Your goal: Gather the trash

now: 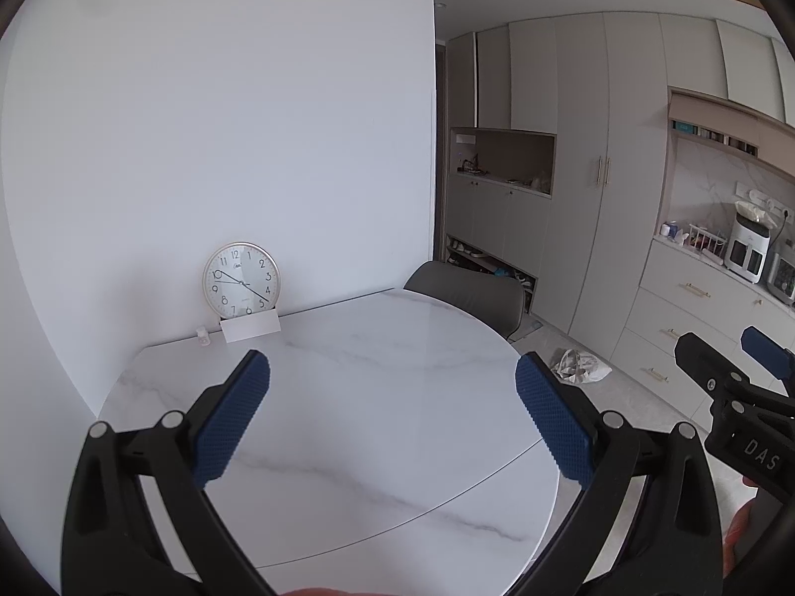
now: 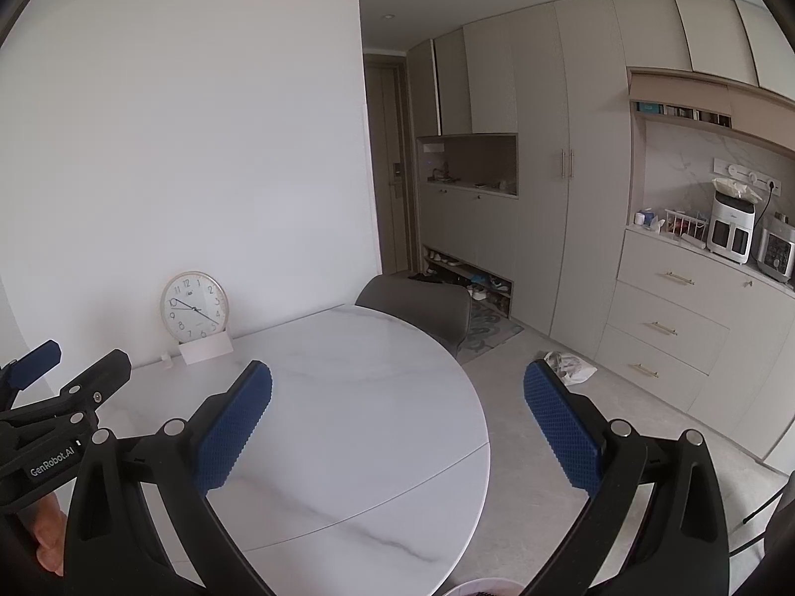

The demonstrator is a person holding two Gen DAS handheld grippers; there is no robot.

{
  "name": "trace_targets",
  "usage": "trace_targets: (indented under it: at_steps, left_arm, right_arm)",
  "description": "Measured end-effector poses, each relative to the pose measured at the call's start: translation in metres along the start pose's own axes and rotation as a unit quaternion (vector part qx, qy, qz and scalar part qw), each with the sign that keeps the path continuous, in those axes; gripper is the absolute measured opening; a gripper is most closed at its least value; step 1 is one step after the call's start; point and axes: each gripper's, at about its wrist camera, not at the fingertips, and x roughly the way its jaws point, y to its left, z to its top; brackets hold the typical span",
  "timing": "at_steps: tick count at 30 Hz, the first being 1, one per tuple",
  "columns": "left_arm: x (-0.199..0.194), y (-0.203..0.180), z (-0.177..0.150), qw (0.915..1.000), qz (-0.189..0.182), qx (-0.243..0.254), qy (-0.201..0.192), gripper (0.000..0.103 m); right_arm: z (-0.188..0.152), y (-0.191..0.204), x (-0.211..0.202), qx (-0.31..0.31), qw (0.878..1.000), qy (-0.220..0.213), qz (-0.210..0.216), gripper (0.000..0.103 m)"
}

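Both the left gripper and right gripper are spread wide, empty. That crumpled bag at right-centre on the floor looks floppy, so a pinch might slip.

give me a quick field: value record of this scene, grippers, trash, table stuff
left hand-held gripper: open, holding nothing, over the table
right hand-held gripper: open, holding nothing, over the table edge
trash: crumpled plastic bag on the floor, in front of the drawer cabinet
table: white marble top, against the wall
on table: round clock leaning on the wall, white card in front of it
chair: grey, at the far side of the table
task state: bag not yet picked up
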Motion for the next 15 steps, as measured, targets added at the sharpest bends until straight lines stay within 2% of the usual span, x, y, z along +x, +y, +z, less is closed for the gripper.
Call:
trace_targets:
  at_steps: [15]
  left_arm:
    - [0.0012,-0.0022,-0.0027,1.0000,0.000,0.002,0.002,0.095]
  right_arm:
    - [0.0021,-0.0015,0.0008,0.005,1.000,0.001,0.001,0.101]
